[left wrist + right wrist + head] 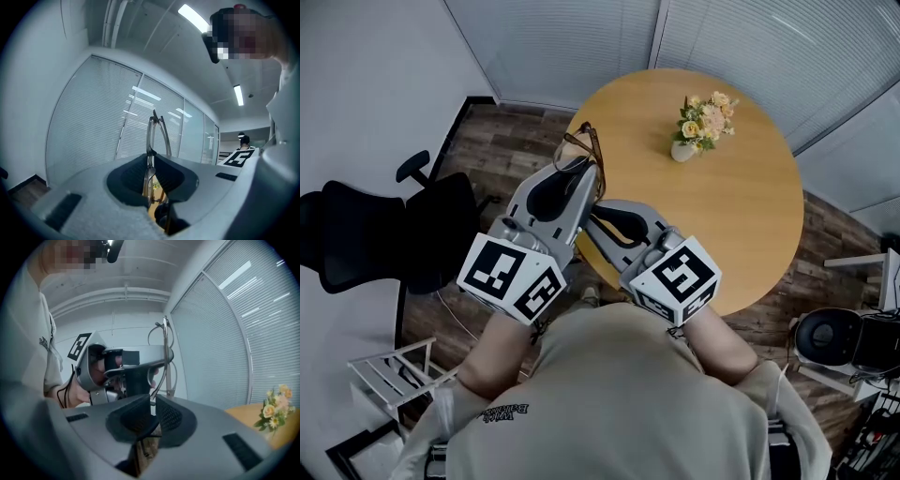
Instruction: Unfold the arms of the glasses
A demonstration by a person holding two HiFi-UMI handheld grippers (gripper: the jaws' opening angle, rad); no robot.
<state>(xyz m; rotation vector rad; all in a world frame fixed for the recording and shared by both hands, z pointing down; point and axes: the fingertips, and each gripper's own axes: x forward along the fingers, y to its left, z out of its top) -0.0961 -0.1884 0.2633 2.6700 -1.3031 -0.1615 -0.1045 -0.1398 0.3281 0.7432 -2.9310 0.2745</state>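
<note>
Thin brown-framed glasses (578,142) are held in the air over the near left edge of the round wooden table (741,216). My left gripper (581,169) is shut on the frame. In the left gripper view the glasses (152,129) stand upright between the pads of that gripper (151,157), with one arm rising above them. My right gripper (598,208) points at the left one from close by. Its jaws (151,401) are nearly together on a thin dark glasses arm that crosses between the pads. In front of them the left gripper (126,359) holds up the glasses (165,348).
A small vase of flowers (701,122) stands on the far side of the table. A black office chair (384,234) sits on the floor to the left, with a white rack (394,375) below it. Windows with blinds run along the far walls.
</note>
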